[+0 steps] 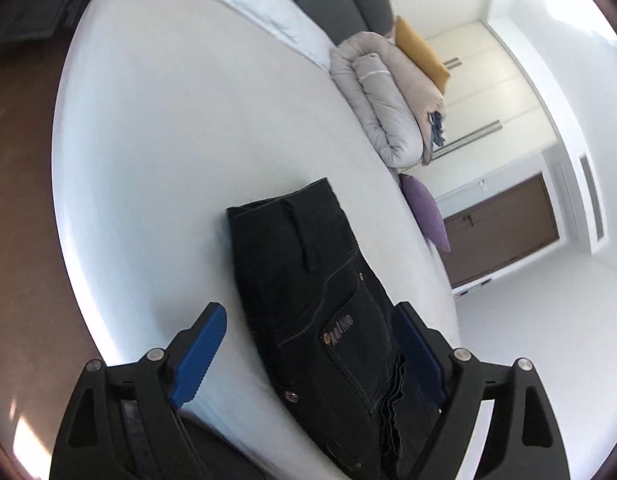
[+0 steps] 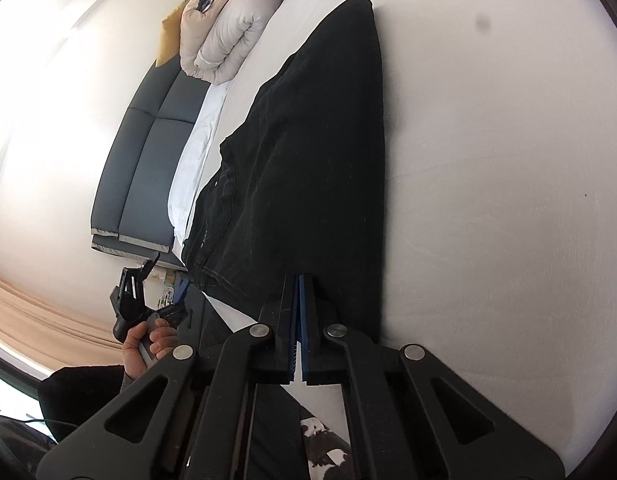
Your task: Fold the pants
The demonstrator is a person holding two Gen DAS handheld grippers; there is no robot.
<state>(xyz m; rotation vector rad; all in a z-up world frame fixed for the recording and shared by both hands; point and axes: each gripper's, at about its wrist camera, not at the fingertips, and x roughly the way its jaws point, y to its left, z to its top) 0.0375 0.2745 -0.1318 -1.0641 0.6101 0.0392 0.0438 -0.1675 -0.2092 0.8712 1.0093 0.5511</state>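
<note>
Lying on the white bed (image 1: 156, 152), the black pants (image 1: 308, 280) stretch along its near edge — waistband end and back pocket between the blue pads of the left gripper (image 1: 308, 356), whose jaws stand wide apart. The right gripper (image 2: 299, 280) has its jaws pressed together on the pants' edge. A rolled duvet (image 1: 384, 100) sits well apart — by the headboard.

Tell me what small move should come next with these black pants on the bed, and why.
Probably close the left gripper on the waist end of the black pants. Its jaws stand open astride that end, near the back pocket, holding nothing, while the right gripper is already shut on the pants' edge. With both ends held, the pants could be lifted off the white bed and folded.
</note>
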